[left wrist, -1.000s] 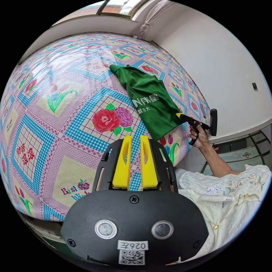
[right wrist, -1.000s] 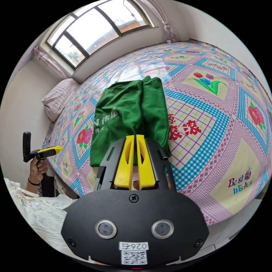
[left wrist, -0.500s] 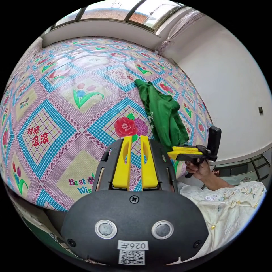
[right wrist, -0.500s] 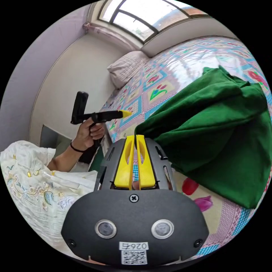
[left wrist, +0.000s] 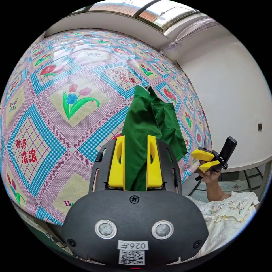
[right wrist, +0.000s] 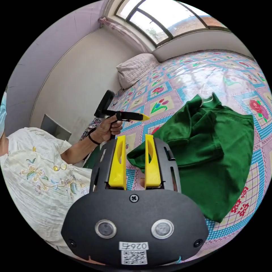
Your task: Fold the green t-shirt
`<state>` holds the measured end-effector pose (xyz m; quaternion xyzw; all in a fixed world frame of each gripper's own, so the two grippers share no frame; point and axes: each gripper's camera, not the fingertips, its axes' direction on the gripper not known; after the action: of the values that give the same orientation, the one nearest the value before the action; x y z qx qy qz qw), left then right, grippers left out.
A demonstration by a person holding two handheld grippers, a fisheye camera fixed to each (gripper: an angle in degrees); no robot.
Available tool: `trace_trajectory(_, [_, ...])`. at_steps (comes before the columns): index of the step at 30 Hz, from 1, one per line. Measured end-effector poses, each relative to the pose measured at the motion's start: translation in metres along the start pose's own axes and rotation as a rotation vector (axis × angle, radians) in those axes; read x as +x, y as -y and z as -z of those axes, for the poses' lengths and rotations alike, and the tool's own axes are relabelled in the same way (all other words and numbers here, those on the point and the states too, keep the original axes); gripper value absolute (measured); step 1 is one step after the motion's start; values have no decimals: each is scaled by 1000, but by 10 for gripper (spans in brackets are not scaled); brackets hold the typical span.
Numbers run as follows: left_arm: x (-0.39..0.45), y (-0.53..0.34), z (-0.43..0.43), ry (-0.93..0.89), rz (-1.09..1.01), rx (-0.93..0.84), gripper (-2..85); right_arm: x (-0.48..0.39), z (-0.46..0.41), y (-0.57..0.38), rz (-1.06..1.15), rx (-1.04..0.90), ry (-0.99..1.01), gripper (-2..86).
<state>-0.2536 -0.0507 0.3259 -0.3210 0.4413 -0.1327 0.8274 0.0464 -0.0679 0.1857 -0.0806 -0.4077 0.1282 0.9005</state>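
The green t-shirt [left wrist: 147,121] lies bunched and partly folded over itself on the flowered bedspread [left wrist: 70,99], near the bed's edge. In the left gripper view my left gripper [left wrist: 135,137] is open, and the shirt shows beyond the gap between its jaws. My right gripper [left wrist: 197,161] is held in a hand off the bed's side, jaws apart. In the right gripper view my right gripper [right wrist: 135,136] is open, with a corner of the shirt [right wrist: 212,153] lying just past its jaws. My left gripper [right wrist: 143,116] hovers above the bed's edge, to the left of the shirt.
The bedspread [right wrist: 198,73] stretches far beyond the shirt. A pillow [right wrist: 136,68] lies at the head of the bed under a window [right wrist: 170,17]. A white wall [left wrist: 235,85] borders the bed. The person's pale embroidered blouse [right wrist: 36,175] is close by.
Both grippers have gone from shut to open. The right gripper has let go of the shirt, which now rests bunched on the bed. Both cameras have swung round.
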Motion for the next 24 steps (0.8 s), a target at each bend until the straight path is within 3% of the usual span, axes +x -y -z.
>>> trace_trajectory(4, [32, 43, -30, 81, -96, -59, 122, 49, 12, 38, -45, 90, -289, 49])
trace_trajectory(10, [73, 93, -55, 173, -181, -94, 159, 113, -51, 107, -38, -38, -440, 54])
trace_trajectory(18, [106, 120, -72, 249, -261, -184, 175, 144, -146, 153, 3, -207, -386, 47])
trace_trajectory(24, [107, 123, -86, 334, -284, -321, 103, 133, -193, 157, 91, -287, -493, 77])
